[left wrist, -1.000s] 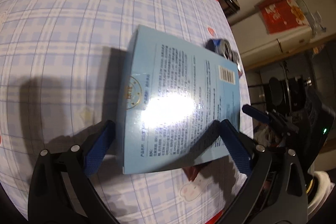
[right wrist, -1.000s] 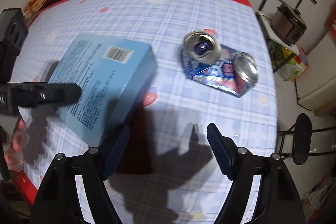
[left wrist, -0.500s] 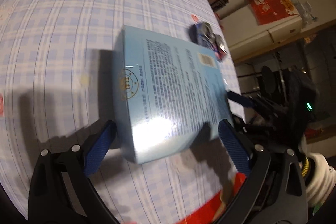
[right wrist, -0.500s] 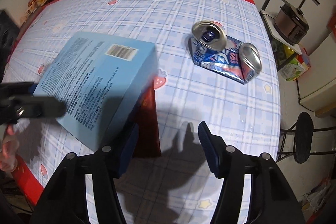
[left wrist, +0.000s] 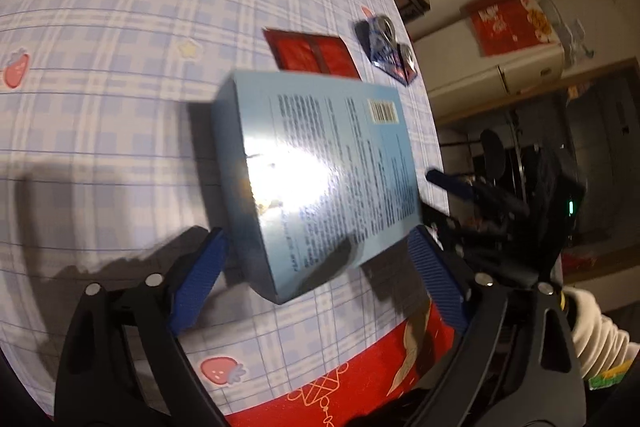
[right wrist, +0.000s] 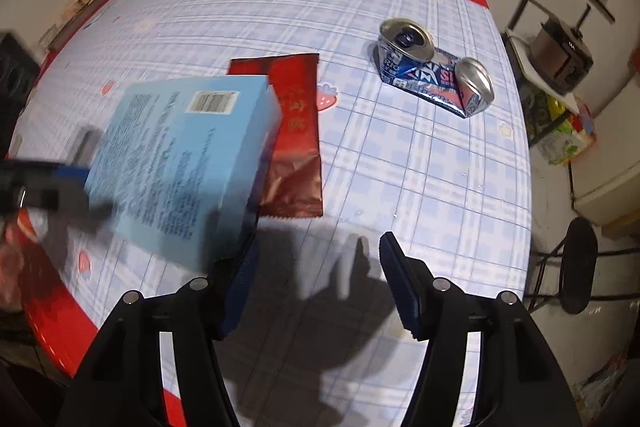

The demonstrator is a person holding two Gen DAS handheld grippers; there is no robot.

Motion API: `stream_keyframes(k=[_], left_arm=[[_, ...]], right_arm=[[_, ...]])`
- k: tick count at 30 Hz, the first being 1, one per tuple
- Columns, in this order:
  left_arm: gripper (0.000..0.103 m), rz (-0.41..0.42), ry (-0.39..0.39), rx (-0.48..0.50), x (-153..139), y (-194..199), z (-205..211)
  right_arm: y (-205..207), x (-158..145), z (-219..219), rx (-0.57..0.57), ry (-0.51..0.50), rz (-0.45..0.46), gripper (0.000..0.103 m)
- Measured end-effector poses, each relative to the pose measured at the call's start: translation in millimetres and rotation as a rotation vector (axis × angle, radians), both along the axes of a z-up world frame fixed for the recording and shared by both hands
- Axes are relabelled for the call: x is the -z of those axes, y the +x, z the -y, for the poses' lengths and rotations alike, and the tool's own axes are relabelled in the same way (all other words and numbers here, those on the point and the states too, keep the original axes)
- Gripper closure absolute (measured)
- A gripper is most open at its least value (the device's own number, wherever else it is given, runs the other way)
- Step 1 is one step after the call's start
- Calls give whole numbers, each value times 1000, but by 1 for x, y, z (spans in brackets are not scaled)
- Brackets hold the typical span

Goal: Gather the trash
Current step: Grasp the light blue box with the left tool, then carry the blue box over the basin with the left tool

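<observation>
We note from the left wrist view that the left gripper (left wrist: 316, 267) points steeply down at the blue box (left wrist: 320, 163), which sits between its closing jaws; whether the pads yet press its sides we cannot tell, as the frame is blurred. The box appears tilted above the worktop (left wrist: 100, 67). This view alone shows a white sleeve (left wrist: 592, 335) at the lower right.

The right wrist view alone shows the red wrapper (right wrist: 296, 139) fully, lying flat, partly under the box. The crushed can (right wrist: 436, 75) lies well apart, further right. The right gripper (right wrist: 316, 275) points down over bare worktop, jaws partway apart and opening, nothing between them; its left pad is just beside the box's corner.
</observation>
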State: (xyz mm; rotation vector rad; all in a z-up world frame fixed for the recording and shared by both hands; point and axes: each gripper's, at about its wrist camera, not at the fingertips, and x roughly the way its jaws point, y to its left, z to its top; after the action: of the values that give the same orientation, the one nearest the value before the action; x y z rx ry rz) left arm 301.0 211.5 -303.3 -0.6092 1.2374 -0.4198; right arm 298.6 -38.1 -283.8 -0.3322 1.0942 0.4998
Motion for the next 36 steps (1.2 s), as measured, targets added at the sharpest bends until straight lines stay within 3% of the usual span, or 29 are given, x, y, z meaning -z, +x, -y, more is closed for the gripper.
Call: stream_keyframes(k=[3, 6, 10, 14, 23, 29, 33, 36], left_arm=[[37, -6, 25, -36, 0, 6, -8], [47, -20, 44, -65, 4, 10, -14], [48, -14, 42, -37, 5, 13, -8], [49, -11, 57, 4, 3, 19, 1], [56, -1, 50, -23, 3, 17, -15], [55, -20, 23, -26, 5, 24, -16], [55, -28, 14, -28, 7, 27, -9], [55, -22, 32, -26, 3, 29, -4]], right_arm=[[-15, -2, -4, -83, -38, 32, 39], [-23, 0, -11, -158, -51, 37, 36], [-23, 3, -33, -243, -44, 47, 36], [-15, 3, -45, -266, 14, 1, 36], [1, -6, -20, -103, 228, -143, 36], [-2, 4, -34, -158, 129, -108, 36], [-1, 12, -34, -167, 116, -94, 38], [-4, 15, -32, -171, 107, -73, 51]])
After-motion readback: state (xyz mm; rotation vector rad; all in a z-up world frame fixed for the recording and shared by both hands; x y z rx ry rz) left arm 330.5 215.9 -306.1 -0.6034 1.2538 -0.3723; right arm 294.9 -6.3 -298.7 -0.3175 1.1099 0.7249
